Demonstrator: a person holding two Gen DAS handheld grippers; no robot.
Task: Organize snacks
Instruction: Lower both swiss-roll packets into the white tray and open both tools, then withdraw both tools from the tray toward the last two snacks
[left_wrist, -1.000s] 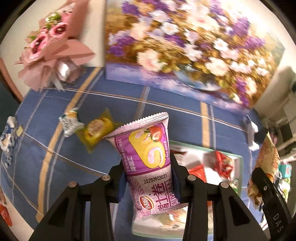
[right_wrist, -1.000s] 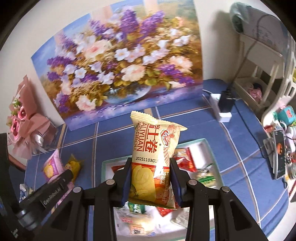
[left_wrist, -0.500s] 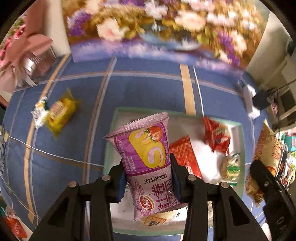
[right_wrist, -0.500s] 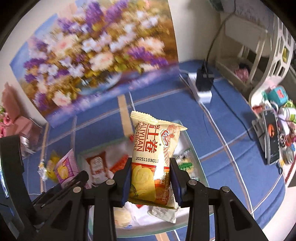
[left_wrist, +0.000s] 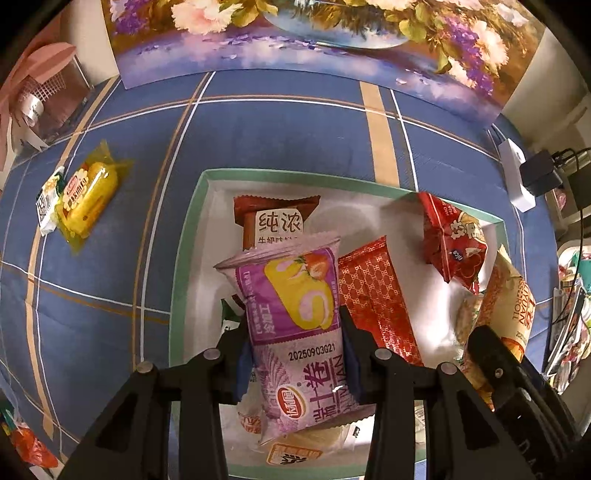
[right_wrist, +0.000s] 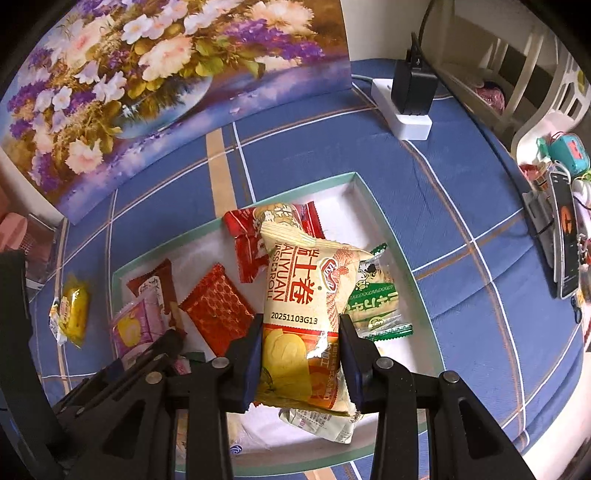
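My left gripper is shut on a purple Swiss-roll packet and holds it over the green-rimmed white tray. My right gripper is shut on a cream and orange roll packet over the same tray. The tray holds several snacks: a brown packet, a red patterned bar, a red bag and a green-printed packet. A yellow cake packet and a small white packet lie on the cloth left of the tray.
The tray sits on a blue checked tablecloth. A flower painting stands behind it. A white power strip with a black adapter lies at back right, a phone and clutter at right. A pink bouquet is at back left.
Both grippers have moved forward and down over the tray with their packets held. The tray and its snacks now fill more of both views.
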